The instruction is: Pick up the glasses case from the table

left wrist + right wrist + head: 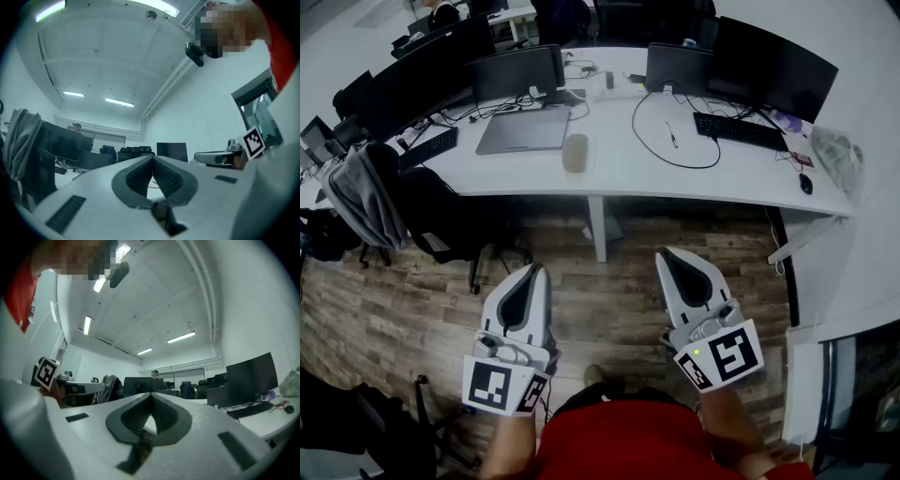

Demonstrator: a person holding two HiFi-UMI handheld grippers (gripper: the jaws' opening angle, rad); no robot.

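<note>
The glasses case (575,152) is a beige oblong lying on the white table (619,173), just right of a closed grey laptop (523,129). Both grippers are held low near my body over the wooden floor, well short of the table and pointing toward it. My left gripper (536,270) is shut with nothing between its jaws, and its tips meet in the left gripper view (152,157). My right gripper (667,255) is also shut and empty, its tips touching in the right gripper view (151,393). The case shows in neither gripper view.
Dark monitors (773,66) line the table's back edge. A keyboard (741,130), a looped black cable (675,141) and a pen lie right of the case. A chair with a grey jacket (366,192) stands at the left. A table leg (598,225) stands ahead.
</note>
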